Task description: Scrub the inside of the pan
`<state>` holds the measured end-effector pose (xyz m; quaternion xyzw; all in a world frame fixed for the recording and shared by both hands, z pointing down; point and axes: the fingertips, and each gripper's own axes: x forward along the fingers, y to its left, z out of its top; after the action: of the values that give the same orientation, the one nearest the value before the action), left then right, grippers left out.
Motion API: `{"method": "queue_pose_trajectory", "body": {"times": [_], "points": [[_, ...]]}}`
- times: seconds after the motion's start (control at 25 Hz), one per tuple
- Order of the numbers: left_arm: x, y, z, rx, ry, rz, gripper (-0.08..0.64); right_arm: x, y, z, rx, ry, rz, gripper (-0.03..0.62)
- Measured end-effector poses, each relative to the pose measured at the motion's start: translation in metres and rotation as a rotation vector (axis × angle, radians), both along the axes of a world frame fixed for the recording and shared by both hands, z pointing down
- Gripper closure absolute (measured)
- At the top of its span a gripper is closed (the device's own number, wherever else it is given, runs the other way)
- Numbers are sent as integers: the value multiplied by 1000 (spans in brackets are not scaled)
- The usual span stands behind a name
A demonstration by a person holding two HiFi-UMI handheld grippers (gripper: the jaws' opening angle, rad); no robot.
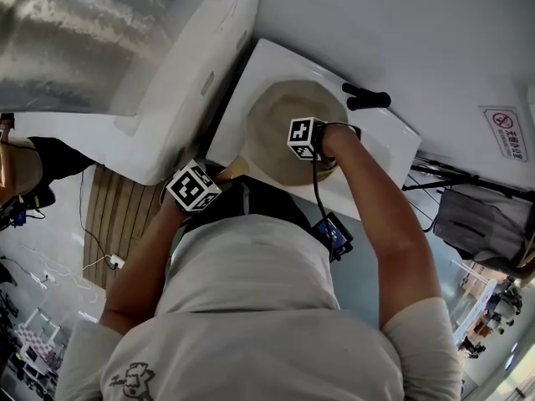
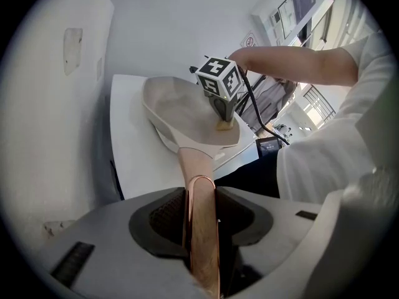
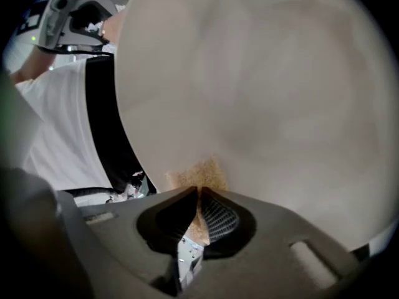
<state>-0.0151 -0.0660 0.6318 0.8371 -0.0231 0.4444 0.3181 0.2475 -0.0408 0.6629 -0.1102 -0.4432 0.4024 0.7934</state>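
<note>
A beige pan [image 1: 280,128] rests on a white counter [image 1: 393,153]. Its copper-pink handle [image 2: 201,217] runs between the pads of my left gripper [image 2: 201,220], which is shut on it. My right gripper [image 1: 322,159] reaches into the pan and is shut on a small tan scrub pad [image 3: 196,179]. The pad presses against the pan's inner surface [image 3: 262,86]. From the left gripper view, the right gripper's marker cube [image 2: 219,80] stands over the pan bowl [image 2: 181,114] with the pad [image 2: 223,126] under it.
A black faucet handle [image 1: 366,98] lies at the counter's far corner. A large white appliance [image 1: 188,82] stands left of the counter. A white wall rises behind. A no-smoking sign [image 1: 506,132] hangs at right. A person's torso fills the near side.
</note>
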Motion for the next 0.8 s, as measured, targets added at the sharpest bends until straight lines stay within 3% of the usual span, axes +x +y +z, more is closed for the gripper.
{"method": "queue_pose_trajectory", "body": {"times": [0.2,0.4,0.64,0.8], "points": [[1,0,-1,-3,-5,8,408,40,-38,2,166,165,-106,566],[3,-1,-1,1,-9,20,408,55,-83,23,422,189,-175,566],[-1,-3,1,-6,-22,24,408,42,-159,38,845,97,-343,567],[-2,-4,3,-10,-32,25,408,20,-193,33,1077,-7,-438,568]]}}
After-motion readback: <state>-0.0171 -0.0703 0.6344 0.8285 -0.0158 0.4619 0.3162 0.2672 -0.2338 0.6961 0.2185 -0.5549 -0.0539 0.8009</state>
